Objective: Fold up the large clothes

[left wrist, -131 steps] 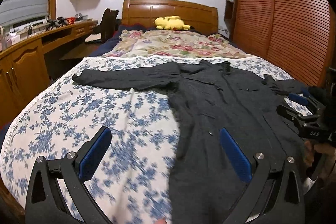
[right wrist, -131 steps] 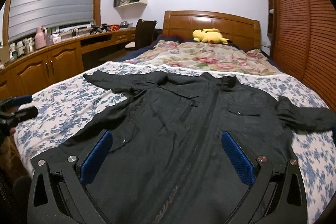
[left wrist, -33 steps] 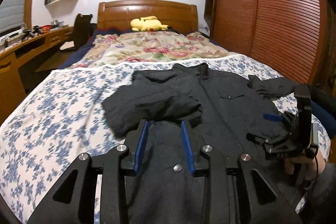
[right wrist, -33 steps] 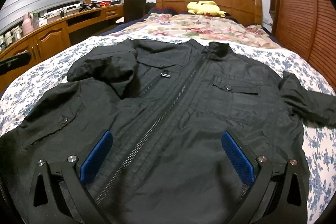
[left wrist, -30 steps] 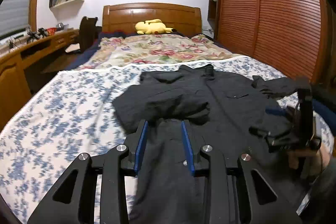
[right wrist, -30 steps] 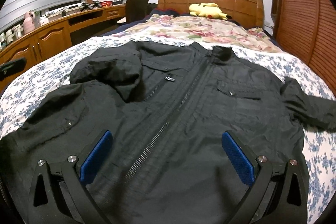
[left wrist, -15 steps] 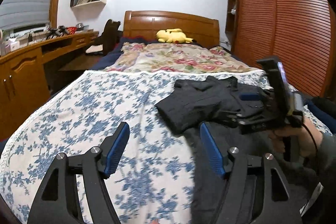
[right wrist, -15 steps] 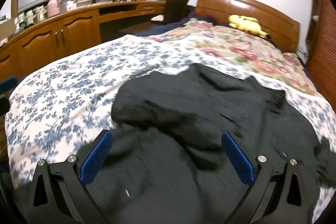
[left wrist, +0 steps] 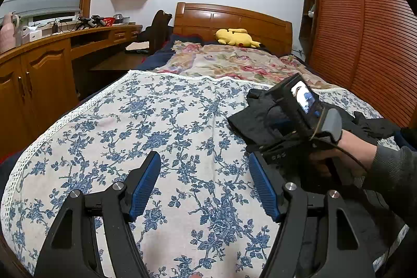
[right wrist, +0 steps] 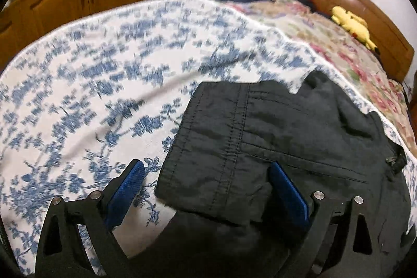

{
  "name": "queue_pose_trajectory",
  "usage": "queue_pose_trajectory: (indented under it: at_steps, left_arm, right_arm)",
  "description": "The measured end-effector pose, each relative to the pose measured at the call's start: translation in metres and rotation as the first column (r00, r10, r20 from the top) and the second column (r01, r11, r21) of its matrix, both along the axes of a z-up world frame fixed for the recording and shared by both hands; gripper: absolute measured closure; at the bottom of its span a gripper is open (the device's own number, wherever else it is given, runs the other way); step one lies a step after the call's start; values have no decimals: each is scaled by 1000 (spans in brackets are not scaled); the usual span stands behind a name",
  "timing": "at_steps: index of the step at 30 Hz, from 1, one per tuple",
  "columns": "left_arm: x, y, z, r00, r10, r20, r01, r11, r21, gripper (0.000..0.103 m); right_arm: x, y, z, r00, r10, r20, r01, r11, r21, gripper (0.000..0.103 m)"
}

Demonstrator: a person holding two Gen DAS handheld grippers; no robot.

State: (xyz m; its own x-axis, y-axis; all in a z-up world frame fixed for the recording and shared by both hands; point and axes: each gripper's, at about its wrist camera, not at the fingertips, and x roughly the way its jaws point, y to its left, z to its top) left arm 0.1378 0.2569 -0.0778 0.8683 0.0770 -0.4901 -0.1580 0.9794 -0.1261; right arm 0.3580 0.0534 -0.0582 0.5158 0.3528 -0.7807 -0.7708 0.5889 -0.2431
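A black jacket [right wrist: 299,137] lies on the bed with its left sleeve folded in over the body; the sleeve cuff [right wrist: 216,147] lies flat. In the left wrist view the jacket [left wrist: 250,121] sits at the right, partly hidden by the right hand. My right gripper [right wrist: 206,181] is open, straddling the sleeve cuff just above it. My left gripper [left wrist: 206,179] is open and empty over the bare bedspread, left of the jacket. The right gripper's body [left wrist: 294,121] shows in the left wrist view, over the jacket.
The bed has a blue-flowered white bedspread [left wrist: 156,121], a floral quilt [left wrist: 229,64], a yellow plush toy [left wrist: 234,37] and a wooden headboard [left wrist: 234,20]. A wooden desk and cabinets [left wrist: 39,64] run along the left. A louvred wardrobe [left wrist: 365,43] stands at the right.
My left gripper let go of the folded sleeve, opened and drew back left over the bedspread. My right gripper swung left and down over the folded sleeve cuff.
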Motion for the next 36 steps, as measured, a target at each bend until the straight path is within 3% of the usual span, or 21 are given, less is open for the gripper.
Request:
queue_pose_trajectory:
  at_steps: [3,6,9,14,22,27,33,36]
  left_arm:
    - [2,-1,0,1000,-11,0,11,1000,-6,32]
    - [6,-6,-1,1000,-25,-4,25,1000,-6,32]
    - [11,-17,0,999,-47,-5,47,999,-6,32]
    - [19,-43,5,995,-98,6,98,995,-4,32]
    - [34,-92,14,980,-199,18,199,980,-4,32]
    - [45,-122,16,968,-252,17,251,968,6,32]
    - [55,-148,19,956,-294,15,294,956,1,32]
    - [59,-157,20,951,-307,15,308,952,-1,32]
  right_arm:
    - [6,7,-5,1000,13,20,-12,999,-47,35]
    - [8,3,1,998,24,60,-20,997,-76,69]
    - [4,-11,17,996,29,90,-26,999,-31,84]
    - [-1,-64,72,984,-36,176,10,989,145,87]
    - [-21,-174,119,937,-232,261,157,947,279,88]
    - [-29,-243,113,897,-392,206,315,892,324,88]
    - [-31,-278,87,834,-532,143,485,833,266,88]
    - [-28,-295,70,814,-580,32,554,791,259,87]
